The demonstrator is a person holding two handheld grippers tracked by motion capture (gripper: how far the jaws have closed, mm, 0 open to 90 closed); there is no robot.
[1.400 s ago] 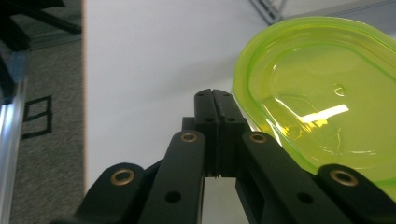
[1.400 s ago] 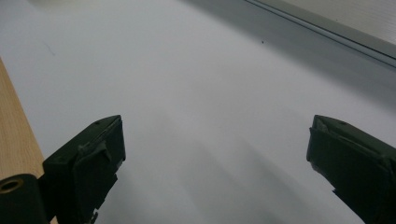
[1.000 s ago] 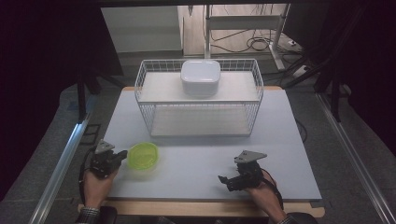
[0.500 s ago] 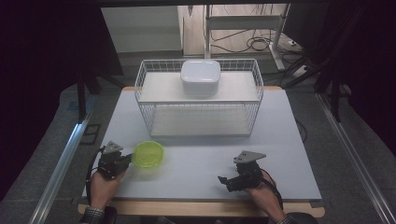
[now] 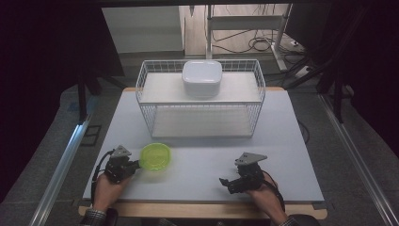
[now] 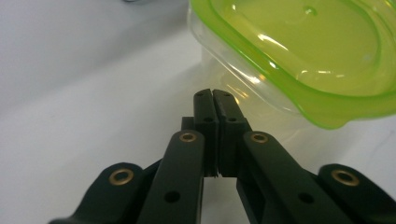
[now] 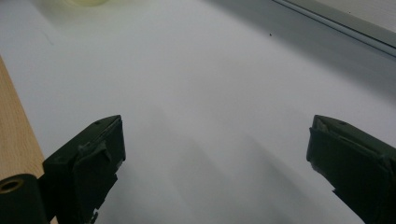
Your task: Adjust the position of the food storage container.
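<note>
High view puts my left gripper (image 5: 134, 165) at the table's (image 5: 282, 141) near-left corner, jaws pressed together with nothing between them, tips just beside the green-lidded container (image 5: 156, 156). My right gripper (image 5: 229, 182) rests by the near edge, jaws wide apart and empty. I judge I'm nudging or approaching the container; gripping calls for opening first. Its lid is glossy translucent lime, rounded; its body is clear plastic. A white wire basket (image 5: 200, 101) carries a smooth white box (image 5: 202, 77).
</note>
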